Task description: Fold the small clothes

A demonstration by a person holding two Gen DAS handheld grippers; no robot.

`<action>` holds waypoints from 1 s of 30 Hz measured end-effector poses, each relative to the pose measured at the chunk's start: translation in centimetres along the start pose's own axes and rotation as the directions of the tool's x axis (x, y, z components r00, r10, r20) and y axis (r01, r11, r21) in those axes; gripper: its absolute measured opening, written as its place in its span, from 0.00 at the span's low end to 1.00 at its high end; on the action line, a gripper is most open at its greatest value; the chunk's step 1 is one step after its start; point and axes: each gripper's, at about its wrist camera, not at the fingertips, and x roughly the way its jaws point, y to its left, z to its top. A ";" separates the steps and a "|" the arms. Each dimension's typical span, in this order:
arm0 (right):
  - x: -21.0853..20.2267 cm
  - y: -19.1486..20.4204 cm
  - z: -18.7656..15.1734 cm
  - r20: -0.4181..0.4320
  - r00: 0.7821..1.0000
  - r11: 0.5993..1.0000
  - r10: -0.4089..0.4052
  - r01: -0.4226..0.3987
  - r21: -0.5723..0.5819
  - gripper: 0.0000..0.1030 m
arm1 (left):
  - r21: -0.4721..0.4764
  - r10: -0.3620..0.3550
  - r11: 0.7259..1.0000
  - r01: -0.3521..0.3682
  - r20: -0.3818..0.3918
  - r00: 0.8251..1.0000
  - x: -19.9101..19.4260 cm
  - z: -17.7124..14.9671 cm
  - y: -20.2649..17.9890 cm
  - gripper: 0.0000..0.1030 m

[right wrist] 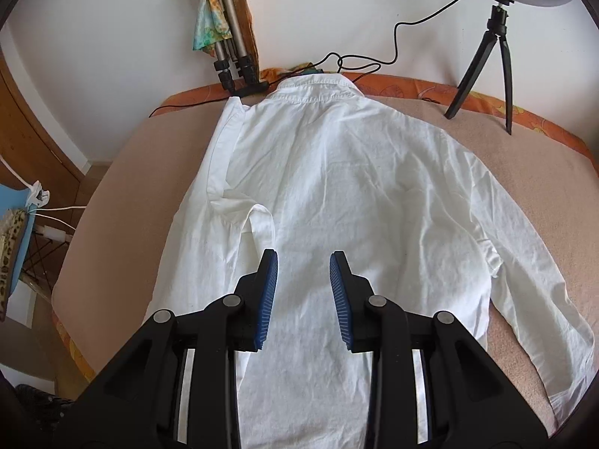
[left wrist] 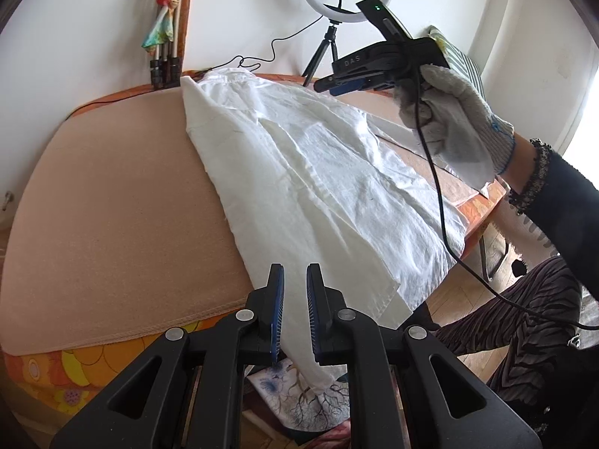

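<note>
A white shirt point(right wrist: 355, 187) lies back-up on the beige table cover point(right wrist: 123, 194), collar point(right wrist: 318, 82) toward the wall. One sleeve point(right wrist: 239, 202) is folded in over the body. The other sleeve point(right wrist: 531, 280) lies spread out to the right. My right gripper point(right wrist: 303, 258) hovers over the shirt's middle, open, with nothing between its blue pads. In the left wrist view a gloved hand point(left wrist: 449, 119) holds that gripper point(left wrist: 322, 85) above the shirt point(left wrist: 318, 172). My left gripper point(left wrist: 295, 273) is at the near hem corner, its jaws slightly apart with nothing pinched between them.
A ring light on a small tripod point(right wrist: 494, 37) stands at the back right, its cable point(right wrist: 355, 61) trailing behind the collar. A folded tripod with a colourful cloth point(right wrist: 221, 30) leans on the wall. A person's striped trouser leg point(left wrist: 524, 318) is beside the table's orange edge point(left wrist: 475, 213).
</note>
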 end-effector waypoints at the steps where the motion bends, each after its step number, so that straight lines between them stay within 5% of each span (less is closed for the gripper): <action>1: -1.0 -0.7 -0.4 0.012 1.000 1.000 -0.002 0.002 0.010 0.30 | 0.006 -0.002 1.000 0.002 0.001 1.000 0.1 0.0 -0.3 0.10; 12: -10.9 -14.7 -7.0 0.076 0.988 0.970 -0.136 0.117 0.211 0.38 | 0.085 -0.020 0.996 0.021 -0.011 1.000 2.5 2.4 -3.7 0.19; 19: -15.9 -26.5 -12.6 0.064 0.959 0.887 -0.276 0.228 0.401 0.38 | 0.106 -0.029 0.994 0.031 -0.015 0.999 4.3 4.9 -4.9 0.19; 30: -16.8 -38.6 -20.9 -0.008 0.948 0.761 -0.317 0.259 0.595 0.39 | 0.100 -0.047 0.994 0.049 -0.014 0.999 7.0 8.8 -7.2 0.19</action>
